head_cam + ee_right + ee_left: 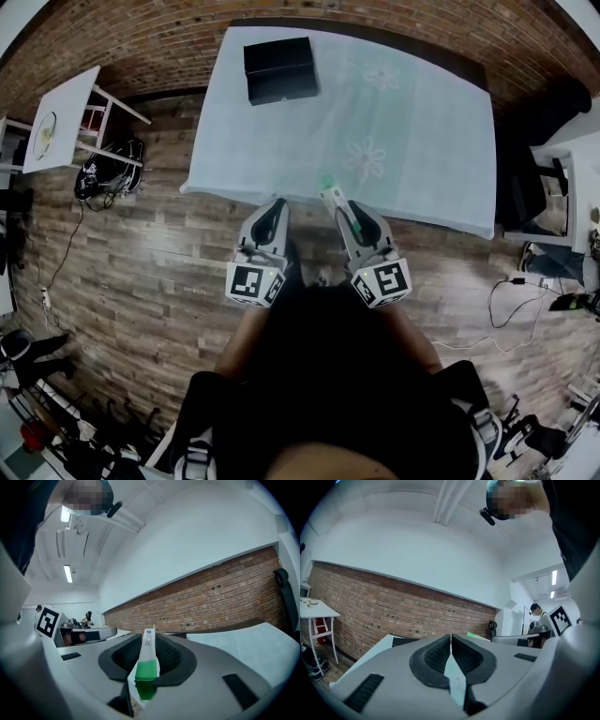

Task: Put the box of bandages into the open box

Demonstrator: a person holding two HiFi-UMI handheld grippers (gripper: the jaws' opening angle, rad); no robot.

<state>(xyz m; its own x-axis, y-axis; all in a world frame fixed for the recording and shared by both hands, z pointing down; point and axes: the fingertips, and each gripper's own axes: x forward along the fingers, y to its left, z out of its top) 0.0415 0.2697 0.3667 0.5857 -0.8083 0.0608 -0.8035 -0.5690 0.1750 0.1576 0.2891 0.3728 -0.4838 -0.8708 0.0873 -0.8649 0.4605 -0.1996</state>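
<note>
A white-and-green bandage box (pixel 147 660); far off, a black box (pixel 279 68) on a pale green, flower-patterned tablecloth (pixel 422 131); red-brown brick wall (pixel 141 37).

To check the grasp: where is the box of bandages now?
In the head view, the box of bandages is clamped in the right tool at the near edge of the table, beside the left tool.

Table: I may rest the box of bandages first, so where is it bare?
Nearly all of the table is bare: from the black box rightward to the right edge, and the whole near half up to the edge by the right gripper, which grips the box of bandages. Only the far left corner is taken, by that black box.
</note>
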